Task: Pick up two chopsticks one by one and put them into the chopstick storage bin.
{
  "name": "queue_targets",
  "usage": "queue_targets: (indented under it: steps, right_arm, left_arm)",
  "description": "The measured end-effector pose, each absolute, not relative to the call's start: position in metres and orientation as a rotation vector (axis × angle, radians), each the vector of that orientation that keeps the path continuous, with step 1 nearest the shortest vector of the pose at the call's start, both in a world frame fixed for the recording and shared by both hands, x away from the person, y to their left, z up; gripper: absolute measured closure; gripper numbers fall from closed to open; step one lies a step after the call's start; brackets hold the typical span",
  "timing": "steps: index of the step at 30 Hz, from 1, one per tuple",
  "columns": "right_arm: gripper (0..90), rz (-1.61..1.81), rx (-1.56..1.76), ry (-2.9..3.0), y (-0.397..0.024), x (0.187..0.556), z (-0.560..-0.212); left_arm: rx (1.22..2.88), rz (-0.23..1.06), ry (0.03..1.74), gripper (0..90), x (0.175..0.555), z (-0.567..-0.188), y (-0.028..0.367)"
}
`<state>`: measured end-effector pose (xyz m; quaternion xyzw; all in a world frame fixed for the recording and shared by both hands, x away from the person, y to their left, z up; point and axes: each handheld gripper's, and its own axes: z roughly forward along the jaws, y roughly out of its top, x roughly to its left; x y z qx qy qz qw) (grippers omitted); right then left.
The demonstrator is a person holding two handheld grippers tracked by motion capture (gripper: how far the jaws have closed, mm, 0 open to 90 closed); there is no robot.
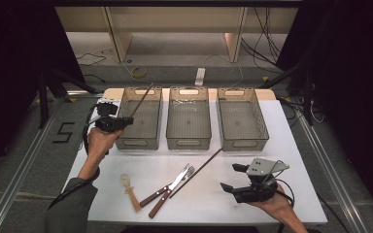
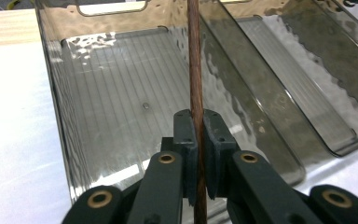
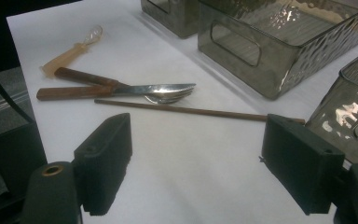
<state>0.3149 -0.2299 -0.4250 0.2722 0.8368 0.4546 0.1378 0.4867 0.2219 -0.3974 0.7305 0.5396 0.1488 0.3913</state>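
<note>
My left gripper point(image 1: 125, 120) is shut on a thin brown chopstick point(image 1: 141, 101) at the left wall of the left clear bin point(image 1: 136, 142). The stick slants up and away over that bin. In the left gripper view the pads point(image 2: 186, 140) pinch the chopstick point(image 2: 195, 70) above the bin's ribbed floor point(image 2: 112, 84). My right gripper point(image 1: 229, 176) is open near the table's front right, with nothing between its jaws. A second chopstick point(image 1: 196, 172) lies on the white table ahead of it, and also appears as the chopstick point(image 3: 191, 111) beyond my right gripper point(image 3: 200, 158).
A fork point(image 3: 168, 98) and a wooden-handled knife point(image 3: 98, 91) lie crossed beside the loose chopstick. A small tan utensil point(image 1: 128, 187) lies left of them. The middle bin point(image 1: 188, 143) and right bin point(image 1: 245, 143) stand in a row with the left one.
</note>
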Motion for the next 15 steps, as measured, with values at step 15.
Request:
queue_targets:
  steps: [15]
  right_arm:
    - [25.4, 1.327, 0.787, 2.424, -0.231, 0.315, -0.425]
  left_arm:
    - [1.903, 0.421, 1.409, 84.7, 0.514, -0.407, 0.227]
